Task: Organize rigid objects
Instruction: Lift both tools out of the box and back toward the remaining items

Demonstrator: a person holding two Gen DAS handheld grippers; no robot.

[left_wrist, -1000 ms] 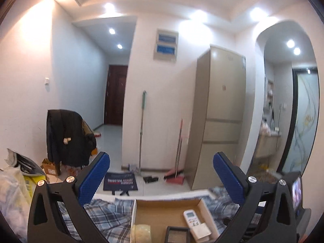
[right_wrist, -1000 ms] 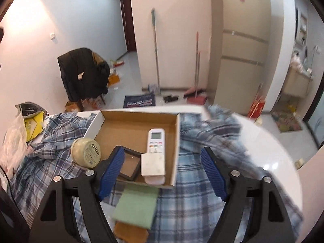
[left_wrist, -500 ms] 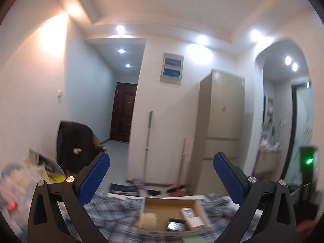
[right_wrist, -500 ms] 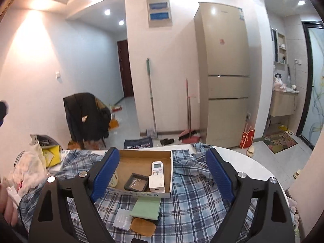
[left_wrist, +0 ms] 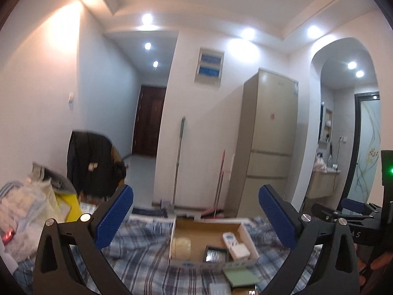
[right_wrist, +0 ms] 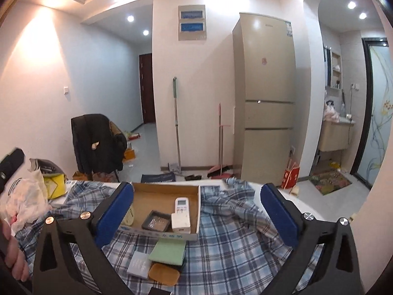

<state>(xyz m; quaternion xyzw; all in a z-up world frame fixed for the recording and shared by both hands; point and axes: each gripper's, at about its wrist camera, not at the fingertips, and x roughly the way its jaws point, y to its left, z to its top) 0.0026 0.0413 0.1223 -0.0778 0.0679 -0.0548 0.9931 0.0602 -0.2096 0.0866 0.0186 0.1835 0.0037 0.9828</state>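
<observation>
A shallow cardboard box [right_wrist: 164, 194] sits on a plaid cloth [right_wrist: 228, 233]; it also shows in the left wrist view [left_wrist: 211, 231]. In it lie a white remote [right_wrist: 181, 209], a white block [right_wrist: 180, 222], a dark square tray [right_wrist: 157, 221] and a roll of tape [left_wrist: 181, 244]. In front of the box lie a green pad [right_wrist: 168, 248], a clear flat case [right_wrist: 138, 261] and a tan pouch [right_wrist: 163, 272]. My left gripper [left_wrist: 196, 218] and right gripper [right_wrist: 196, 213] are both open, empty, and held back above the table's near side.
Plastic bags and a yellow package [right_wrist: 29, 191] crowd the table's left. A chair with a black jacket [right_wrist: 97, 142], a mop [right_wrist: 176, 123], a broom [right_wrist: 219, 137] and a fridge [right_wrist: 264, 98] stand behind. The table's white edge [right_wrist: 289, 199] shows at right.
Both grippers have pulled back and up from the box, so the objects look smaller and farther. Both stay open and empty.
</observation>
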